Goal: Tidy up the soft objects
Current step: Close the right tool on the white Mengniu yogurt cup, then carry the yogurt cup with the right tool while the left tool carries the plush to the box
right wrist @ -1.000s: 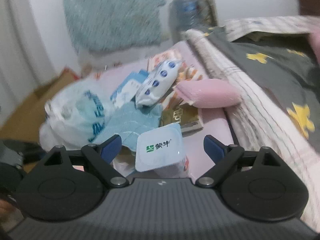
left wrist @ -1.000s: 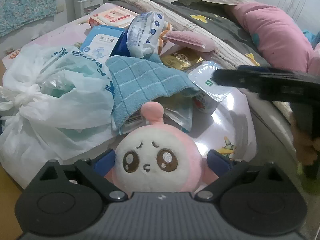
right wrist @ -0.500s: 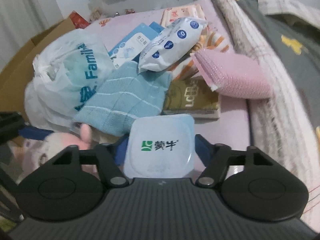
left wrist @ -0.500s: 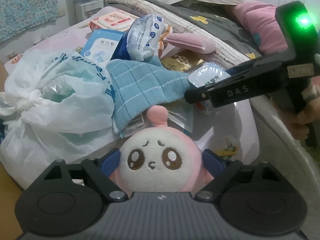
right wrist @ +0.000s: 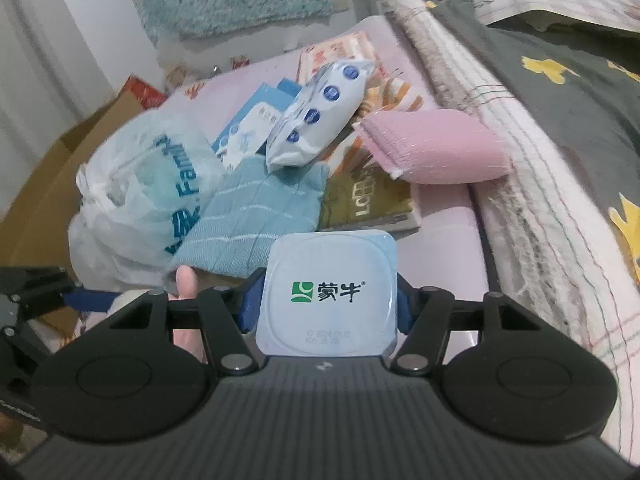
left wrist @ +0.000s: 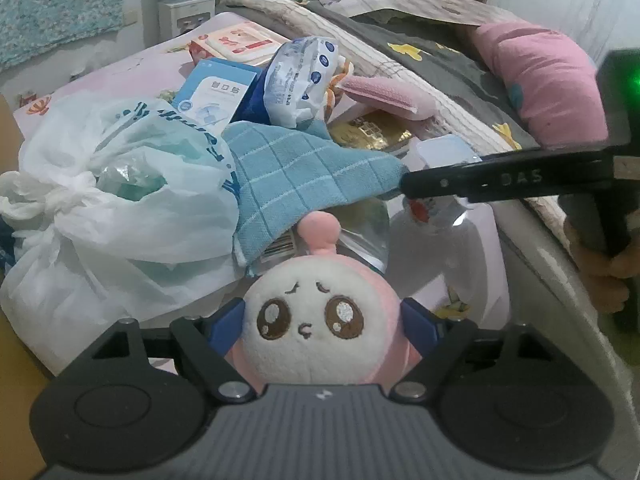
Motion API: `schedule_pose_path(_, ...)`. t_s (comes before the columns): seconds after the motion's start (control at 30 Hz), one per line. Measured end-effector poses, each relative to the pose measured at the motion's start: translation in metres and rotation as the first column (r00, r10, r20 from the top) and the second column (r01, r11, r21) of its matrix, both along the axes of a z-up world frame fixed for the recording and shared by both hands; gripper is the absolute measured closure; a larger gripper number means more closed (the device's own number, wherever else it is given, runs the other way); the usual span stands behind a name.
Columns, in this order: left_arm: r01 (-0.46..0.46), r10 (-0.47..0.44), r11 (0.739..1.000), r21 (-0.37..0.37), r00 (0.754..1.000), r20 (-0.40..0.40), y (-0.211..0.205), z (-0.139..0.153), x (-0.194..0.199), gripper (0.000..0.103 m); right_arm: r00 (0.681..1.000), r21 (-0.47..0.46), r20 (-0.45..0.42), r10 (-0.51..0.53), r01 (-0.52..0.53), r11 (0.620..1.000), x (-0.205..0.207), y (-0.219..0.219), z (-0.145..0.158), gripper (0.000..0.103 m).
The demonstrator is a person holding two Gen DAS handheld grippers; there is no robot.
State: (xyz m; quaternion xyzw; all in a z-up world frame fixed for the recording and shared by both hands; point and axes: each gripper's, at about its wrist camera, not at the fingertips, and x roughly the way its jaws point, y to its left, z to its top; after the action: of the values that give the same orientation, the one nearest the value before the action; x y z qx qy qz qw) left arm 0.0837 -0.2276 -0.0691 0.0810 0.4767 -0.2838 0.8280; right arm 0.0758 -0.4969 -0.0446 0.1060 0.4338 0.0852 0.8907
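Nearest in the left wrist view, the left gripper has one pink-and-white plush between its two blue pads; the jaws are closing and both pads press into its sides. The plush sits at the near edge of the pink table, face toward the camera, its single knob just under the edge of the cloth.

In the right wrist view, the right gripper is closing on one yogurt cup; its two pads touch the cup's left and right sides. The cup's foil lid faces up, and it stands just in front of the cloth.

Beyond these lies one blue checked cloth, draped over flat packets. To its left is one knotted white plastic bag, touching the cloth. Right of the cloth lies one gold packet.

Further back, one white wipes pack with blue dots leans on the cloth's far edge. Beside it are one blue-and-white box and one pink pouch, the pouch against the bedding. Furthest on the table is one red-and-white box.

On the bed, one pink pillow lies well apart from the pile.
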Motion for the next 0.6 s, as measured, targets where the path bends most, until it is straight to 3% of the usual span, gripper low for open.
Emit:
schedule_pose_path(0.27, -0.009, 0.011, 0.998, -0.058, 1.000, 0.027, 0.009, 0.023, -0.006, 0.019, 0.997, 0.029, 0.065, -0.031, 0.029, 0.999, -0.017, -0.005, 0.029, 0.043)
schedule_pose_path(0.6, -0.040, 0.066, 0.978, -0.206, 0.991, 0.119, 0.054, 0.096, -0.017, 0.019, 0.985, -0.020, 0.167, 0.037, -0.034, 0.999, -0.023, 0.024, 0.096, 0.043)
